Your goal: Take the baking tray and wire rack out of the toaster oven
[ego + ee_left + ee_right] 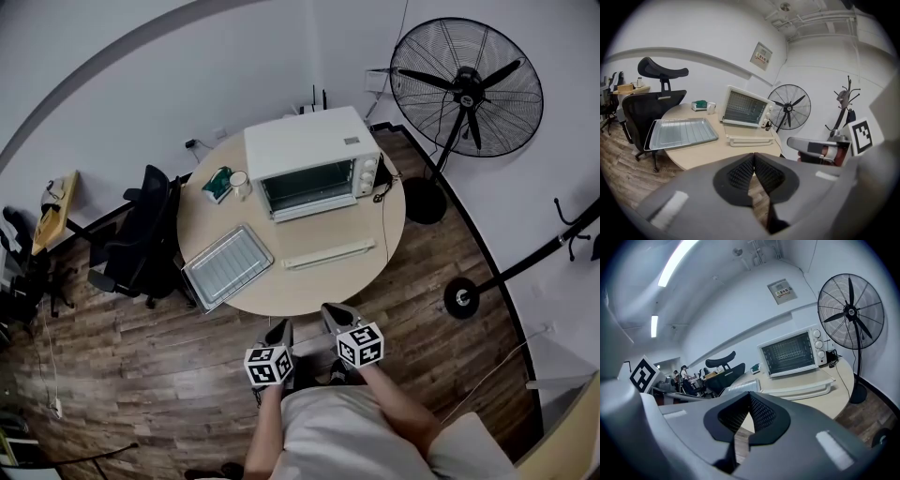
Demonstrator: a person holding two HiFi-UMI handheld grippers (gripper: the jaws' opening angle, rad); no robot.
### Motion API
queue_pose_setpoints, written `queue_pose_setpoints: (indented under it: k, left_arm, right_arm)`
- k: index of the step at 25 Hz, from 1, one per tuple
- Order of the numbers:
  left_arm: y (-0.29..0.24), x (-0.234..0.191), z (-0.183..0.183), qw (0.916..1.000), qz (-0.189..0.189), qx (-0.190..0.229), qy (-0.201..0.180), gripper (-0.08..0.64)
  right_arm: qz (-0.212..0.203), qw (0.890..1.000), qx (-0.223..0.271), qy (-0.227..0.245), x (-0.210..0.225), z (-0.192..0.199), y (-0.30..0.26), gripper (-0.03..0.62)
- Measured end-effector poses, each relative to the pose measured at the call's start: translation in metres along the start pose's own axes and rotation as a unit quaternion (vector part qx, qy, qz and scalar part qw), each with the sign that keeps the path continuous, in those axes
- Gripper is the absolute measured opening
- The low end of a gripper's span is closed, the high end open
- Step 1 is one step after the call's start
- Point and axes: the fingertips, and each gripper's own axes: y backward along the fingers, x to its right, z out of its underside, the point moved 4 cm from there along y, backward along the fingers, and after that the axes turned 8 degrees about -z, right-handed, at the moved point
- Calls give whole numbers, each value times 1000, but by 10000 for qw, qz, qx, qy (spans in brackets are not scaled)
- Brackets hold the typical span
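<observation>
The white toaster oven [312, 159] stands at the back of the round table [328, 286] with its glass door closed; a grid shows behind the glass [790, 352]. The silver baking tray [228, 265] lies flat on the table's left side, partly over the edge. Both grippers hang off the table's near edge, close to the person's body. My left gripper [279, 332] is shut with nothing between its pads [743, 171]. My right gripper [337, 316] is also shut and empty, its tips meeting [750, 393]. Neither touches the tray or the oven.
A long white flat piece [328, 254] lies in front of the oven. A green box [217, 184] and a white cup [240, 182] sit left of it. A black office chair [139, 234] stands at the table's left and a big floor fan [466, 86] at the right.
</observation>
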Motion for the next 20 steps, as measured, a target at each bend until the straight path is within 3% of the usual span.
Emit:
queue_pose_setpoints:
  k: [20]
  left_arm:
    - [10,-8,14,9998,-127,8,157,57]
  right_arm:
    - [59,9998,-13,165,-6,3,4,0]
